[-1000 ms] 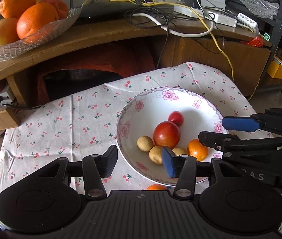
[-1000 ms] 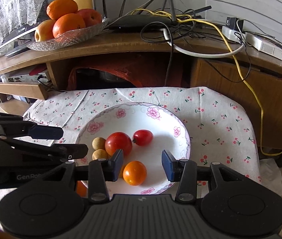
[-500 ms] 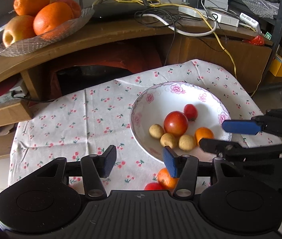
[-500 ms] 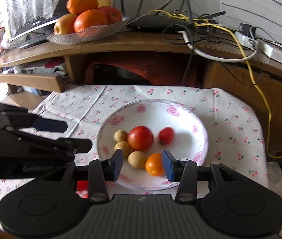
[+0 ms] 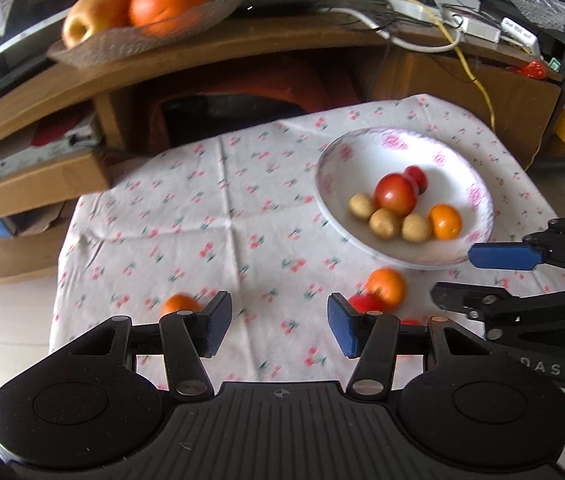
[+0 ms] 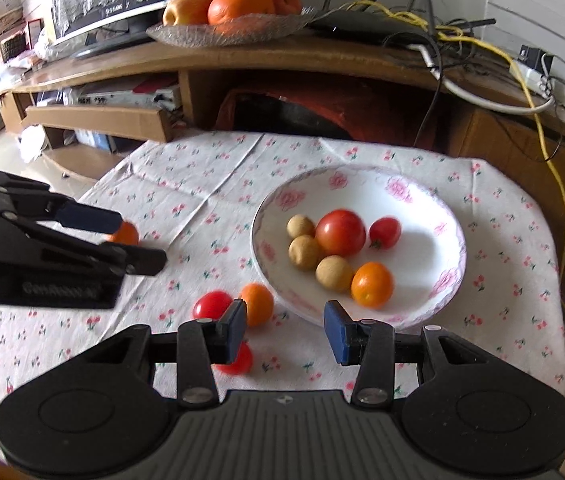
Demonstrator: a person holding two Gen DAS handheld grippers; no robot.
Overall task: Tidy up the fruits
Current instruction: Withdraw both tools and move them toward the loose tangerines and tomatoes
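A white flowered bowl [image 6: 422, 196] [image 5: 366, 148] on the floral cloth holds a large tomato [image 6: 340, 232], a small tomato [image 6: 385, 233], three tan round fruits [image 6: 304, 252] and a small orange [image 6: 373, 284]. Loose on the cloth lie an orange [image 6: 257, 304] [image 5: 387, 286], two small red tomatoes [image 6: 211, 305] and, further left, another orange [image 6: 124, 234] [image 5: 179, 305]. My left gripper [image 5: 278, 322] is open and empty above the cloth. My right gripper [image 6: 285, 330] is open and empty near the bowl's front rim.
Behind the table a wooden shelf [image 6: 322, 56] carries a glass dish of oranges and apples [image 6: 238, 0], a router and tangled cables [image 6: 442, 36]. A cardboard box [image 6: 98, 120] sits at the left. Tiled floor shows past the cloth's left edge.
Both grippers have drawn back and left from the bowl, so the loose oranges and tomatoes on the cloth have come into view. Both stay open.
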